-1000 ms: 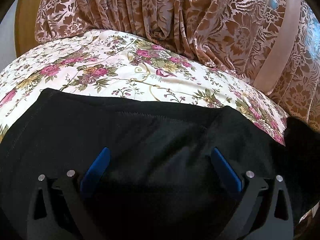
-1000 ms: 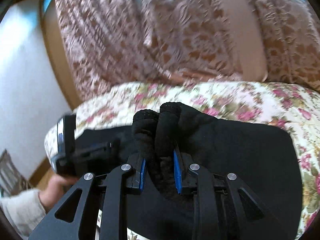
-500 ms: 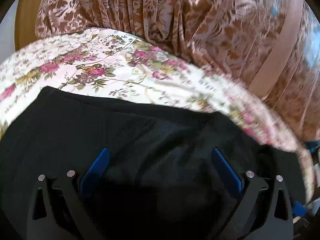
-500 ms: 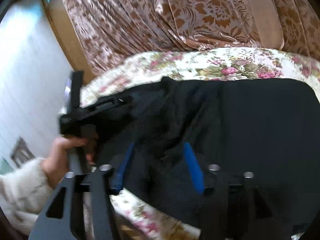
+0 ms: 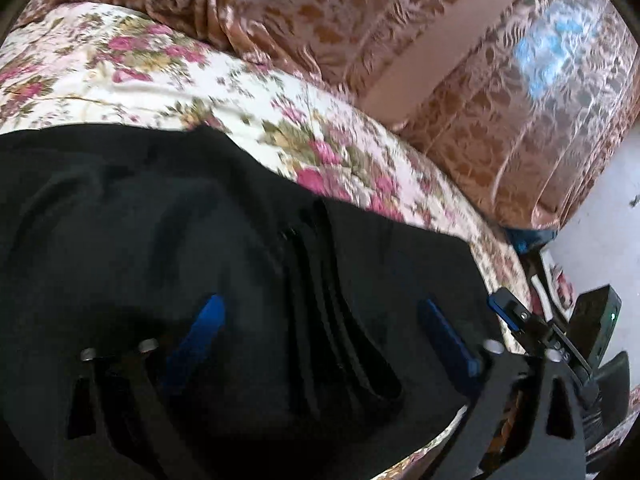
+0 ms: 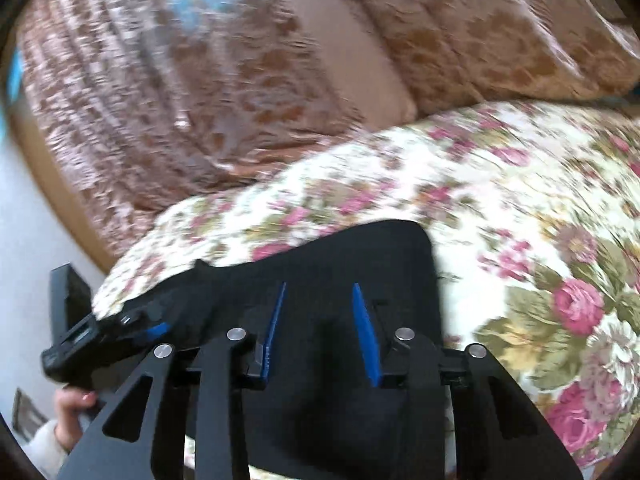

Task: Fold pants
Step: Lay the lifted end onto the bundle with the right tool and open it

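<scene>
Black pants on a floral bed, both grippers spread above them.

A brown patterned curtain (image 5: 400,40) hangs behind the bed (image 5: 120,68), whose floral cover fills the middle of both views. The pants (image 5: 160,220) lie folded on that cover near its front edge, with stacked layers showing as dark ridges between the left fingers; in the right wrist view their far corner ends just short of the cover's big roses. The left gripper (image 5: 320,320) hovers over the cloth with its blue pads wide apart, gripping nothing. The right gripper (image 6: 318,320) has its blue pads parted too, nothing caught between them. The left hand (image 6: 74,408) shows at that view's lower left edge.
</scene>
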The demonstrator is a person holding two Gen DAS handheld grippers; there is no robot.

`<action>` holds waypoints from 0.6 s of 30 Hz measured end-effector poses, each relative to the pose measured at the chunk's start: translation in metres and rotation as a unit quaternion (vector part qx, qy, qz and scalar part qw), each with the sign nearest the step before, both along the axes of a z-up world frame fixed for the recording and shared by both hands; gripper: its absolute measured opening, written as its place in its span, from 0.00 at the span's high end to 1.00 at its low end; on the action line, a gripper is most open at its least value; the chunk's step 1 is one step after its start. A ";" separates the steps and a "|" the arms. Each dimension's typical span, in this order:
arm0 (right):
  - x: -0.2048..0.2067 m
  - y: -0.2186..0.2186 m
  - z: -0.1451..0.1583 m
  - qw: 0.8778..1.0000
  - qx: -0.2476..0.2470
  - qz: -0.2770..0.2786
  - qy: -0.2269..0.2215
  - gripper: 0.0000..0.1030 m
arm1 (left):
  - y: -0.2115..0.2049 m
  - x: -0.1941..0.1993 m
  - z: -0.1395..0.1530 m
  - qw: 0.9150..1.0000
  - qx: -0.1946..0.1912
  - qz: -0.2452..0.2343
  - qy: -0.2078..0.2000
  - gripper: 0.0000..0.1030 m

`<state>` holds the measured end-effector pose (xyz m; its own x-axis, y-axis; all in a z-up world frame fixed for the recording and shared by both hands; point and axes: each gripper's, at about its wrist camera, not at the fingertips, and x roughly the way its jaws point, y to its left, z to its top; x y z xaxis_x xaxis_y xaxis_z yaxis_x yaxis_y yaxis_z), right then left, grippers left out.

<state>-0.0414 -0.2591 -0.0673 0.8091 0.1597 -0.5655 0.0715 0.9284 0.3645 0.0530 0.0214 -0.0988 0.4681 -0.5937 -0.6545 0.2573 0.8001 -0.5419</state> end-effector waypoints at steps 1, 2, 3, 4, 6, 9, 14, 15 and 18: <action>0.000 -0.002 -0.005 1.000 0.000 -0.002 0.006 0.69 | -0.005 0.000 -0.001 1.000 0.009 -0.004 -0.001 0.30; 0.001 -0.002 -0.011 1.000 0.000 -0.003 0.009 0.69 | -0.009 -0.001 -0.002 1.000 0.022 -0.007 -0.001 0.38; 0.001 -0.002 -0.015 1.000 -0.001 -0.001 0.010 0.69 | -0.010 0.000 -0.002 1.000 0.026 -0.009 0.000 0.54; 0.002 0.000 -0.019 1.000 -0.003 0.001 0.011 0.69 | -0.011 -0.001 -0.002 1.000 0.022 -0.019 0.003 0.67; 0.005 0.004 -0.021 1.000 -0.010 0.004 0.010 0.69 | -0.009 -0.004 -0.001 0.999 0.001 -0.030 0.011 0.79; 0.009 0.008 -0.018 1.000 -0.014 0.016 0.008 0.69 | -0.002 -0.009 0.009 1.000 -0.013 -0.025 -0.001 0.85; 0.014 0.018 -0.009 0.999 -0.018 0.034 -0.003 0.69 | 0.019 -0.022 0.021 0.999 -0.035 0.001 -0.026 0.86; 0.015 0.019 -0.009 0.999 -0.019 0.037 -0.004 0.69 | 0.021 -0.023 0.020 0.999 -0.030 0.004 -0.029 0.86; 0.020 0.024 -0.016 0.999 -0.015 0.048 0.005 0.69 | 0.024 -0.024 0.003 1.000 -0.001 0.017 -0.024 0.86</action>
